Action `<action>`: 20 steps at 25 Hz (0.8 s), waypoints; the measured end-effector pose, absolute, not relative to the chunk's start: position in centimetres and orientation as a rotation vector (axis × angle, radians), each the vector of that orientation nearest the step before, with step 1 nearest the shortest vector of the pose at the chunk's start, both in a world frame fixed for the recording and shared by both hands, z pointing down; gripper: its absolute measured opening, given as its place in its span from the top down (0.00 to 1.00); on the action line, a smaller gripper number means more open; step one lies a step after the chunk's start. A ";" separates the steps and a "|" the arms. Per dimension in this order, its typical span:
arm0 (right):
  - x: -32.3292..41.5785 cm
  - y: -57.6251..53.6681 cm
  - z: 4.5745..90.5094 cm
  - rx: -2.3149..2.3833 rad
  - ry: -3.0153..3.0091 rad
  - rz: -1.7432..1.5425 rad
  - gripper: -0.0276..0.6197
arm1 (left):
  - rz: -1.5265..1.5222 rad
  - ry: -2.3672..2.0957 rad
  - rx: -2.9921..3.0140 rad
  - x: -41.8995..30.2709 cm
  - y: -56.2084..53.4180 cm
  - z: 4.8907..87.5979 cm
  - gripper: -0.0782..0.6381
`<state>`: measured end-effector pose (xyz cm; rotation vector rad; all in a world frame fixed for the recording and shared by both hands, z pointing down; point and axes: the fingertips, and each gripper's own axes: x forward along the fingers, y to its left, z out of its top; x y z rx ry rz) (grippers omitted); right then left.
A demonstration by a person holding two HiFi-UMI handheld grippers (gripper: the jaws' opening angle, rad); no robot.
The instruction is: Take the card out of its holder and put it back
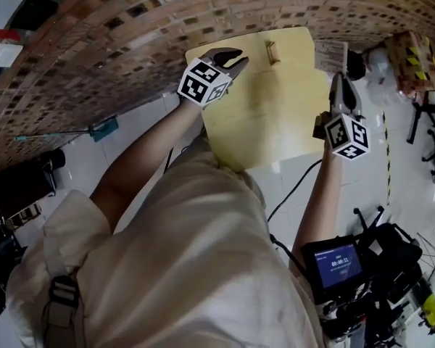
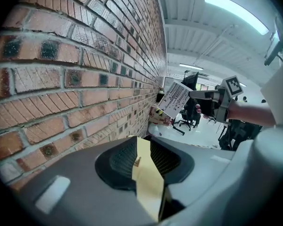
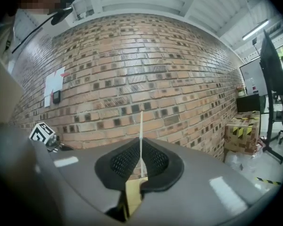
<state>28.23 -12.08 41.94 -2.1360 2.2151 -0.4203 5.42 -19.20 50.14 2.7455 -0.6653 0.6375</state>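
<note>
The right gripper [image 3: 141,150] is clamping the card [image 2: 175,99] by one edge, holding it in the air beside the table [image 1: 275,129], well apart from the small holder [image 1: 272,51]. The card is looking thin, light and bendy, so gripping close to the entering edge is probably steadying it best. The left gripper [image 1: 230,59] is hovering over the table, jaws narrowly apart, empty.

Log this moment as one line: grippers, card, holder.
right gripper: shut on card, clear of holder | left gripper: open, empty, over table | holder: empty, on table
</note>
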 end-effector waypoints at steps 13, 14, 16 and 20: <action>30.5 -2.9 39.3 -2.201 2.056 -0.367 0.94 | 0.608 -0.685 2.771 6.5 -18.1 48.2 0.74; 30.7 -2.3 39.3 -2.207 2.044 -0.368 0.94 | 0.611 -0.683 2.773 6.6 -17.9 48.2 0.74; 31.1 -1.1 39.4 -2.218 2.019 -0.371 0.94 | 0.615 -0.678 2.777 6.9 -17.4 48.3 0.74; 31.8 0.8 39.7 -2.237 1.985 -0.381 0.94 | 0.618 -0.664 2.782 7.5 -16.3 48.4 0.74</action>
